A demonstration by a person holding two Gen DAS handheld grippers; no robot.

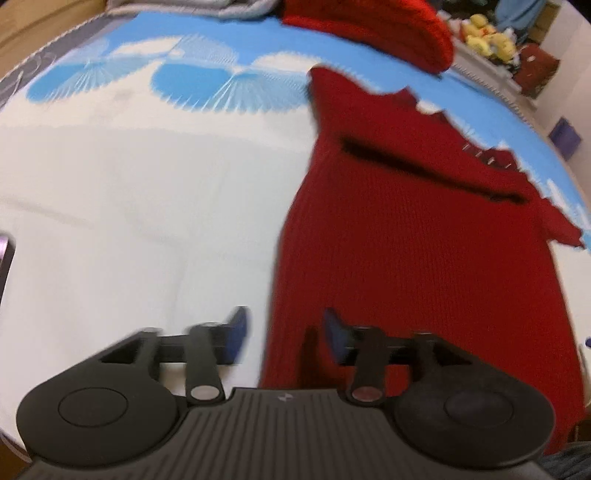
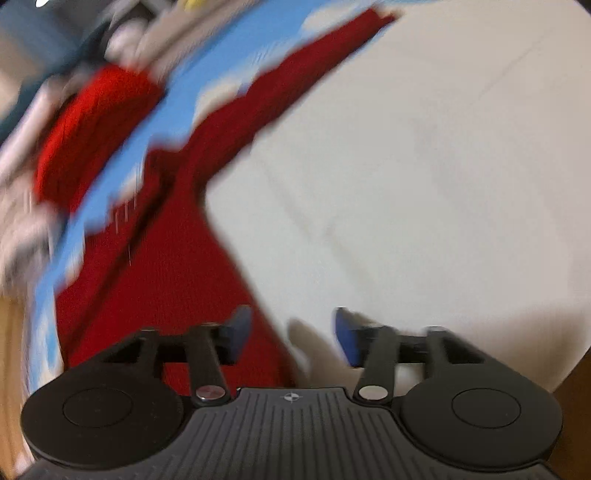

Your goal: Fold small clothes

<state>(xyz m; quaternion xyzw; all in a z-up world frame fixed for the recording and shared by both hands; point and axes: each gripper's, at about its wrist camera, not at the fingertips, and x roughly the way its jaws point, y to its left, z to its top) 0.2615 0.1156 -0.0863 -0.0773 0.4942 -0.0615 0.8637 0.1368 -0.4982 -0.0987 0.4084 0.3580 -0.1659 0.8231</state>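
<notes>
A dark red knitted garment (image 1: 424, 240) lies flat on a white and blue cloth (image 1: 147, 184). A dark slit runs across its upper part. My left gripper (image 1: 286, 332) is open and empty above the garment's near left edge. In the blurred right wrist view the same red garment (image 2: 173, 266) lies at the left, with a long sleeve (image 2: 295, 66) stretching up to the right. My right gripper (image 2: 291, 332) is open and empty over the garment's right edge, with white cloth (image 2: 424, 184) beyond it.
A second, brighter red knit (image 1: 388, 29) lies at the cloth's far edge; it also shows in the right wrist view (image 2: 92, 136). Grey fabric (image 1: 207, 7) lies at the back. Yellow soft toys (image 1: 487, 37) sit on a shelf at the far right.
</notes>
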